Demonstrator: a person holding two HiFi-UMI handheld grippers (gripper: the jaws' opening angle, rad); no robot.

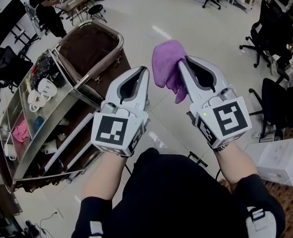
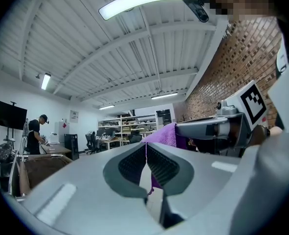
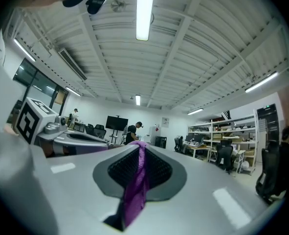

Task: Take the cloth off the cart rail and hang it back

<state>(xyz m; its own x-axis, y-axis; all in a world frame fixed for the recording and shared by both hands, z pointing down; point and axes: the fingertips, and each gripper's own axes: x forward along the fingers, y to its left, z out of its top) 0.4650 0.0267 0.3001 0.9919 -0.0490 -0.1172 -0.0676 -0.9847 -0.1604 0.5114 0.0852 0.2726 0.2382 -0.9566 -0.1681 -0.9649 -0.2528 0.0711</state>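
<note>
Right tool [image 1: 182, 59] pinches purple cloth [image 1: 166, 66], up in air. Left tool [image 1: 145, 69] closed, nothing inside. Cart rail [image 1: 99, 69] at ten o'clock from cloth, well apart. Square black-white marks on tools.

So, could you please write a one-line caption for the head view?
Right gripper holds the purple cloth away from the cart; left gripper shut, empty.

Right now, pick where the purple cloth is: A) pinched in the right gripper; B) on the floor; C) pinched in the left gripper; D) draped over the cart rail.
A: the purple cloth is pinched between the shut jaws of the right gripper; the left gripper holds nothing.
</note>
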